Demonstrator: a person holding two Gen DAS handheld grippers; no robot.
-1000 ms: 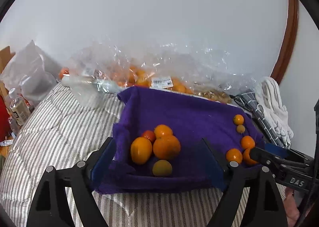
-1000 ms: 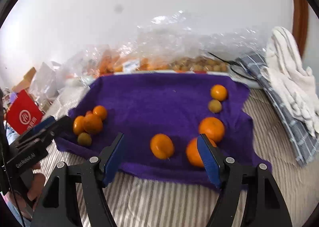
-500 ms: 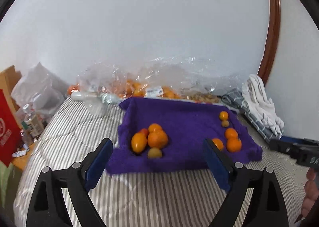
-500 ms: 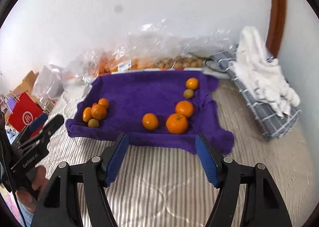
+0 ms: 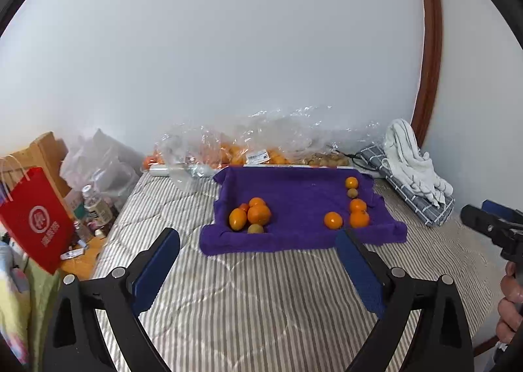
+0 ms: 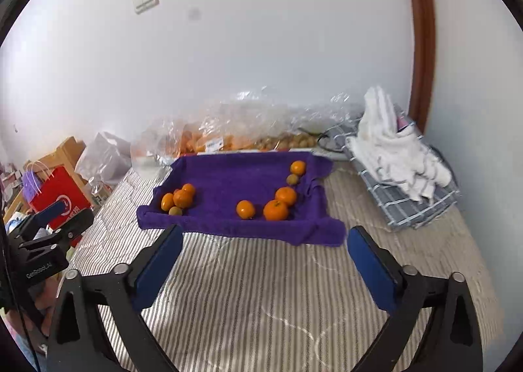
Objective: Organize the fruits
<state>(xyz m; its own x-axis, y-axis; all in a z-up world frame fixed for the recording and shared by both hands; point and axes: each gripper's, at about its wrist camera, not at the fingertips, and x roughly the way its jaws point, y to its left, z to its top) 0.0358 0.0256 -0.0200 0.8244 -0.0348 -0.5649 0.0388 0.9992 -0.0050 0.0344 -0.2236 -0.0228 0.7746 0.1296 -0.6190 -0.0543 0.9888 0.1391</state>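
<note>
A purple towel (image 5: 294, 189) (image 6: 228, 172) lies on the striped bed. On its left side sits a cluster of several orange fruits (image 5: 255, 214) (image 6: 180, 198) with one greenish fruit. Its right side holds several more oranges (image 5: 359, 218) (image 6: 276, 209) and a small greenish one. My left gripper (image 5: 258, 249) hangs over the bed in front of the towel, jaws opening, nothing between them. My right gripper (image 6: 265, 246) is likewise back from the towel, jaws opening and empty. Each gripper shows at the edge of the other's view.
Clear plastic bags of oranges (image 5: 242, 149) lie against the wall behind the towel. A white cloth on a folded checked cloth (image 6: 402, 156) sits at the right. A red paper bag (image 5: 36, 221), bottles and boxes crowd the floor at the left. Striped mattress (image 5: 261, 290) spreads below the grippers.
Both grippers pulled back and up from the towel, so the fruits look smaller and farther. Both sets of jaws stand wider. One orange that lay between the right jaws now rests on the towel.
</note>
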